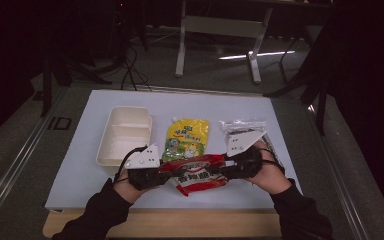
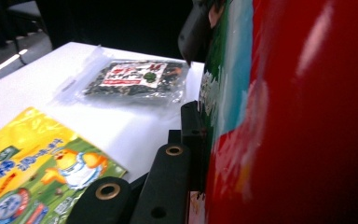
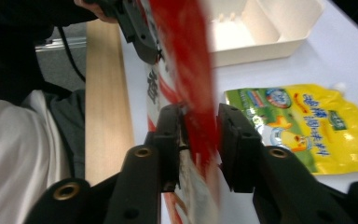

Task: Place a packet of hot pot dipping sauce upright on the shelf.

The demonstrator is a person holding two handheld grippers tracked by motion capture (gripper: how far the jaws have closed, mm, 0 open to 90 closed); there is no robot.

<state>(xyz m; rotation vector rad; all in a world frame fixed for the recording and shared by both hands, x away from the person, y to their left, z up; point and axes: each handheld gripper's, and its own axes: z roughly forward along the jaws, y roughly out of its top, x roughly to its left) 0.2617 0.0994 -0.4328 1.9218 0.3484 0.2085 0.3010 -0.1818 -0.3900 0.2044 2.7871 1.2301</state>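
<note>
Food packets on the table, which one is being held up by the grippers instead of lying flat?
The red packet, held off the table between the left gripper and right gripper. The yellow pouch and clear dark packet lie flat on the table.

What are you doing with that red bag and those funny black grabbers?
A person holds a red snack packet up off the white table, one end in each gripper. The left gripper is shut on its end. The right gripper has the packet between its jaws, with a gap showing on one side. Behind lie a yellow pouch, a clear bag of dark seaweed and an empty cream lunch box.
</note>
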